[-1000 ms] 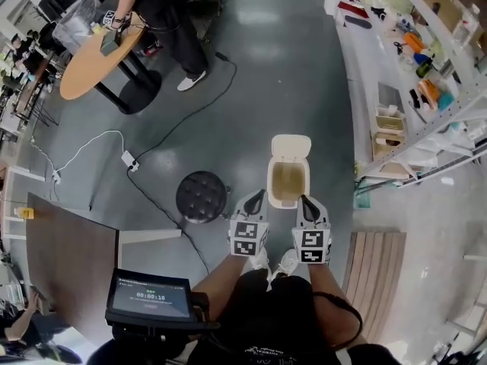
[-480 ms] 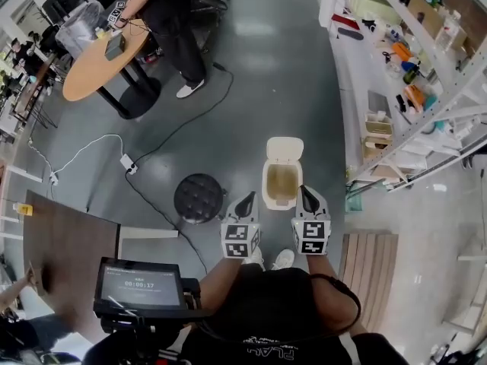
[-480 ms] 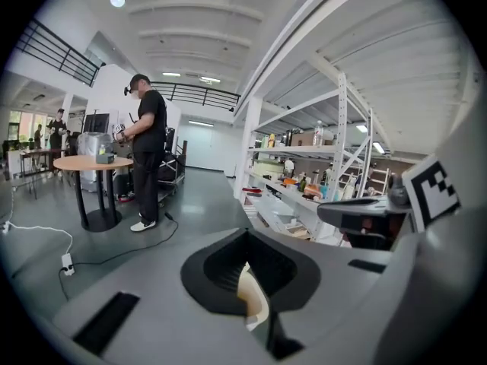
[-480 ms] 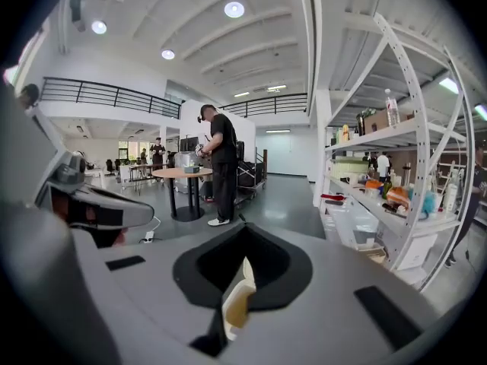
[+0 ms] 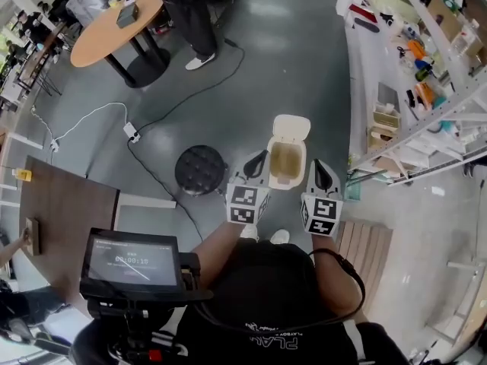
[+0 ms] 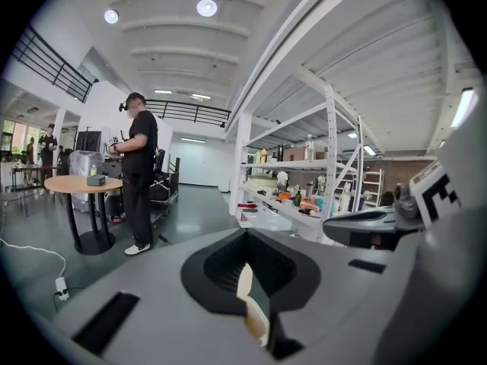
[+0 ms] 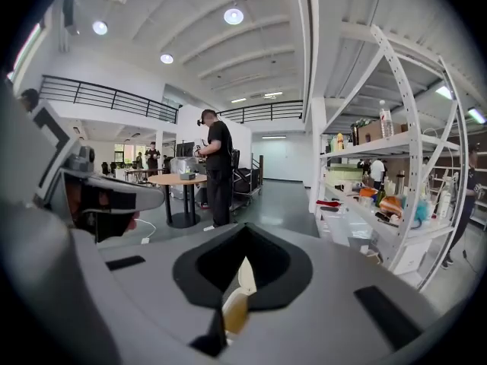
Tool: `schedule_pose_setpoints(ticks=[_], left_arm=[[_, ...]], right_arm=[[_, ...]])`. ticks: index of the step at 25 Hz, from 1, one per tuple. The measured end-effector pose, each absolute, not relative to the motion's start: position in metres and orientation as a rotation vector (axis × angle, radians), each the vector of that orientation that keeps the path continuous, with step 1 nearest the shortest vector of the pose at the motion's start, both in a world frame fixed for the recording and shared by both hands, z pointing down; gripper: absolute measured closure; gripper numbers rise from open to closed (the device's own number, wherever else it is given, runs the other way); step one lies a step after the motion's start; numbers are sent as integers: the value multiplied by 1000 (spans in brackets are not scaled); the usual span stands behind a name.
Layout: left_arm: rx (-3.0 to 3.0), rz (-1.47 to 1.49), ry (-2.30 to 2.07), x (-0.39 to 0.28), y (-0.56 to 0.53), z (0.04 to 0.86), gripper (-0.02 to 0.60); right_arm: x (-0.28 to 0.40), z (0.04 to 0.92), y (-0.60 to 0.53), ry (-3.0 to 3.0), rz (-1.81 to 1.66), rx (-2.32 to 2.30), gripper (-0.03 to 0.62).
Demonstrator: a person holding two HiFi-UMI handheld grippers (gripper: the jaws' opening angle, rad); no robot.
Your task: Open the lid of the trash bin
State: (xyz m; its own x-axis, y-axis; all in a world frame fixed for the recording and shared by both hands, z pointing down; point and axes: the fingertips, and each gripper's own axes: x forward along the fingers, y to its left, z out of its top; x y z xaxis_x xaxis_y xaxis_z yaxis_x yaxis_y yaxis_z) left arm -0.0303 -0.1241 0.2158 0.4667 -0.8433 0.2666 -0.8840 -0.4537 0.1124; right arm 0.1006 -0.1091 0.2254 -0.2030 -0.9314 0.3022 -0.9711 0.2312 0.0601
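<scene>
Small cream trash bin, rectangular with rounded corners, upright on the grey floor. Lid already open, swung back past the far edge, pale underside facing up. Mouth fully uncovered, tan-brown interior in plain sight from above.

Both arms reach forward from the torso with elbows bent, the left forearm and right forearm bare. Each hand is hidden beneath its gripper's marker cube. The left hand-held gripper and the right hand-held gripper sit side by side with a gap between them, black tips pointing forward, the left one slightly further ahead. In each gripper's own view the two jaws meet, with nothing clamped between them
</scene>
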Motion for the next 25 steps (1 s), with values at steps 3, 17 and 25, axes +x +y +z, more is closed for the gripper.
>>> schedule_pose_setpoints(ticks=[3, 17, 25], left_arm=[[2481, 250, -1496, -33, -123, 212, 583], [2517, 273, -1473, -39, -103, 216, 583], [2561, 319, -1507, -60, -81, 210, 583]], right_arm=[[93, 222, -106, -2247, 195, 1761, 597], [81, 223, -90, -2248, 189, 1758, 597], [61, 225, -60, -2267, 188, 1767, 597]])
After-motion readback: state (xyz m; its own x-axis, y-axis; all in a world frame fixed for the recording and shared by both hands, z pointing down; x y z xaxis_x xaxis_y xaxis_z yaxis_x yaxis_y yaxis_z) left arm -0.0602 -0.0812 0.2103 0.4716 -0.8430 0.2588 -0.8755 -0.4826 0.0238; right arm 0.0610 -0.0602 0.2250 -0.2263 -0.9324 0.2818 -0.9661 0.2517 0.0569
